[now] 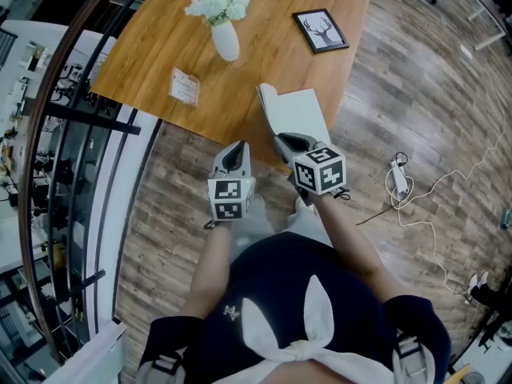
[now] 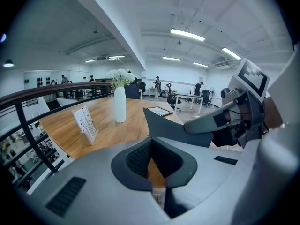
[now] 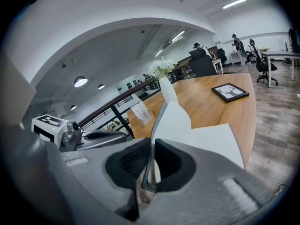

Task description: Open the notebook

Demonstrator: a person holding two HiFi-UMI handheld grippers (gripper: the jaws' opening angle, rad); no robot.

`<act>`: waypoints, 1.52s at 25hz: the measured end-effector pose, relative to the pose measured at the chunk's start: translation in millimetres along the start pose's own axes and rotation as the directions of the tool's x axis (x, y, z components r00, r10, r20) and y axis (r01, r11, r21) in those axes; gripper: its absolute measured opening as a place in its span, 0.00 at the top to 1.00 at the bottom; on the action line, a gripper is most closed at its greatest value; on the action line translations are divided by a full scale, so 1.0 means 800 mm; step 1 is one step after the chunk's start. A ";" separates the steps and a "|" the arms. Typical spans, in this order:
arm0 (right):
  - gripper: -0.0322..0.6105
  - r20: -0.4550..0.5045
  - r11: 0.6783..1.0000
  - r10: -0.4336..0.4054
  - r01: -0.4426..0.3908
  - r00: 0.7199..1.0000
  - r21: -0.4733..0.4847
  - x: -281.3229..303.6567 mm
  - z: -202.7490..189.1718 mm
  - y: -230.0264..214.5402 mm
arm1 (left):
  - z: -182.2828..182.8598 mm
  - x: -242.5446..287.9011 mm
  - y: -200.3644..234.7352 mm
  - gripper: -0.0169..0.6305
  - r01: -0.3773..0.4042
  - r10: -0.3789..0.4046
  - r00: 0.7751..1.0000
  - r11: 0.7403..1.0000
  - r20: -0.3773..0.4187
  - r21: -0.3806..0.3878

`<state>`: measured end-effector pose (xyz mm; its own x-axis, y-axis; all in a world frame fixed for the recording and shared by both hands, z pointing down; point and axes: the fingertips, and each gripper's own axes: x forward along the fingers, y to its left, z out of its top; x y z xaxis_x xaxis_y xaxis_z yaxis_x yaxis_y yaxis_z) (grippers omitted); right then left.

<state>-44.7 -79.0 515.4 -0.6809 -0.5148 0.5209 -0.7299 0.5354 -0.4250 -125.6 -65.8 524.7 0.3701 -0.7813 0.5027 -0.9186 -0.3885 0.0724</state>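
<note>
A white notebook [image 1: 302, 115] lies at the near edge of the wooden table [image 1: 240, 22]. Its grey cover [image 3: 162, 121] stands almost upright over the bare white page [image 3: 218, 142]. My right gripper [image 1: 286, 144] is shut on the cover's near edge; in the right gripper view the thin cover runs between its pads [image 3: 151, 165]. My left gripper [image 1: 234, 157] hovers to the left of the notebook, off the table's edge and touching nothing. A narrow gap with nothing in it shows between its jaws [image 2: 153, 162]. From the left gripper view the raised cover [image 2: 168, 128] appears as a dark sheet.
A white vase of flowers [image 1: 225, 38], a small card stand [image 1: 184, 86] and a framed deer picture [image 1: 320, 30] stand farther back on the table. A dark railing [image 1: 56, 118] runs along the left. A power strip and cables [image 1: 400, 184] lie on the floor at right.
</note>
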 end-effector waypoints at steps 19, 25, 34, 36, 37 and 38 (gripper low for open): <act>0.90 -0.007 1.000 0.009 -0.009 1.000 0.005 0.011 -0.007 0.012 | -0.011 -0.008 0.008 0.95 -0.008 0.008 1.000 1.000 0.001 -0.018; 0.90 -0.016 1.000 0.013 -0.013 1.000 -0.003 0.020 -0.011 0.015 | -0.014 -0.006 0.012 0.95 -0.012 0.012 1.000 1.000 0.002 -0.027; 0.89 -0.038 0.999 0.027 -0.028 0.999 -0.019 0.032 -0.015 0.025 | -0.016 -0.012 0.023 0.95 -0.026 0.026 1.000 0.999 -0.005 -0.033; 0.89 -0.045 0.999 0.031 -0.032 0.999 -0.024 0.036 -0.018 0.029 | -0.021 -0.013 0.027 0.95 -0.030 0.030 1.000 0.999 -0.006 -0.034; 0.89 -0.049 0.999 0.032 -0.033 0.998 -0.026 0.038 -0.019 0.032 | -0.022 -0.014 0.029 0.95 -0.032 0.032 0.999 0.999 -0.006 -0.034; 0.89 -0.052 0.999 0.033 -0.035 0.998 -0.028 0.040 -0.019 0.034 | -0.020 -0.016 0.031 0.95 -0.033 0.033 0.999 0.999 -0.006 -0.034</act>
<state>-85.4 -70.8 531.8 -0.7008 -0.4612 0.5443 -0.7038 0.5717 -0.4218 -155.3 -57.9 534.1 0.3385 -0.7910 0.5096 -0.9347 -0.3452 0.0850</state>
